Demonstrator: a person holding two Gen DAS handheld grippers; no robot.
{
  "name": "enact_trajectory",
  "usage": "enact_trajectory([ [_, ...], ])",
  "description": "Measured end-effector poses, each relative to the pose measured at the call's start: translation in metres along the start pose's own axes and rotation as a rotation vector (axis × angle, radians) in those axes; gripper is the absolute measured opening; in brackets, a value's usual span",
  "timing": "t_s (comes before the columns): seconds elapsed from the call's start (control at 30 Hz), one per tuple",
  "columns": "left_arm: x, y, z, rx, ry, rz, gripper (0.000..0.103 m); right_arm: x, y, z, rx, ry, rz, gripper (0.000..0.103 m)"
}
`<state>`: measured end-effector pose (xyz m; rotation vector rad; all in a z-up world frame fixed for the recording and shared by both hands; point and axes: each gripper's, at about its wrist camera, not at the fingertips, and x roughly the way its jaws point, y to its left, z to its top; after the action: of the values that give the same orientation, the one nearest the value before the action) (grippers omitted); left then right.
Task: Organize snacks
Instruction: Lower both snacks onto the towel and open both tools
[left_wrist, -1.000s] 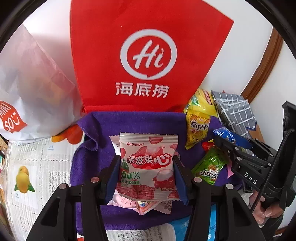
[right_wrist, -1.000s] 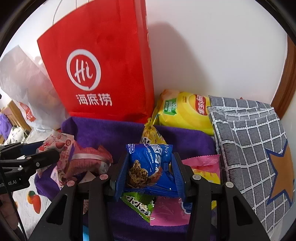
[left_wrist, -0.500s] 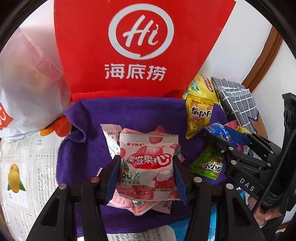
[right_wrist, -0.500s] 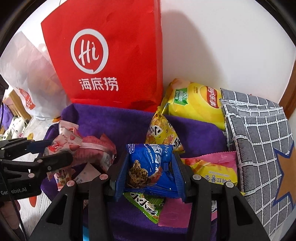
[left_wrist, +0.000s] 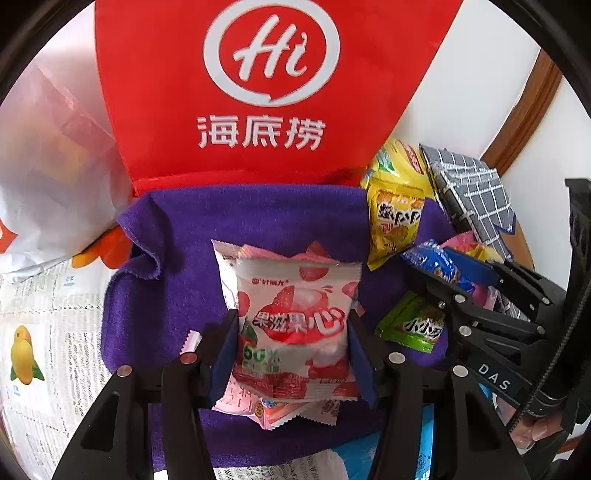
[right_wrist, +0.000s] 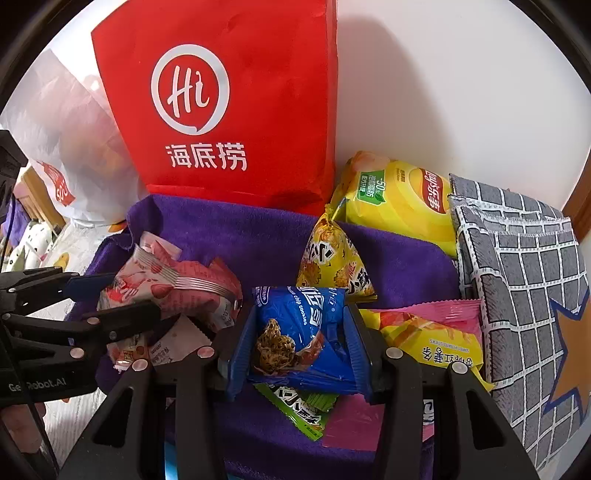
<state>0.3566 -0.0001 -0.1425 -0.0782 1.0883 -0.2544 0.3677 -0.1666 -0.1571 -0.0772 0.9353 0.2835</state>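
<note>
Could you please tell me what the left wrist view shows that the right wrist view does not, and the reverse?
Only the left wrist view shows the mango print on the newspaper-patterned table cover. Only the right wrist view shows the orange star on the grey checked cloth. Both show the red bag, the purple towel, the left gripper shut on the pink gummy packet, and the right gripper shut on the blue cookie packet.

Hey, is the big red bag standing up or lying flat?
Standing. The red bag rises upright against the white wall behind the purple towel.
</note>
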Motion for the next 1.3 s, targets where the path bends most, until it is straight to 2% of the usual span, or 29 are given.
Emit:
enact_trajectory([
  [0.8, 0.004, 0.001, 0.000, -0.004, 0.018, 0.018, 0.054, 0.000, 0.000, 0.000, 0.006, -0.002, 0.003, 0.048],
  [0.93, 0.001, 0.001, 0.000, -0.005, 0.010, 0.027, 0.055, -0.003, 0.000, 0.001, 0.016, -0.007, -0.004, 0.052],
  [1.07, -0.005, 0.000, 0.002, -0.003, 0.000, 0.051, 0.061, -0.010, 0.001, 0.003, 0.022, -0.028, -0.021, 0.060],
  [1.13, -0.010, 0.000, 0.003, -0.004, -0.009, 0.051, 0.067, -0.015, 0.002, 0.004, 0.021, -0.033, -0.020, 0.061],
  [1.3, -0.022, -0.002, 0.004, -0.016, -0.021, 0.053, 0.075, -0.031, 0.005, 0.007, 0.021, -0.059, -0.032, 0.067],
])
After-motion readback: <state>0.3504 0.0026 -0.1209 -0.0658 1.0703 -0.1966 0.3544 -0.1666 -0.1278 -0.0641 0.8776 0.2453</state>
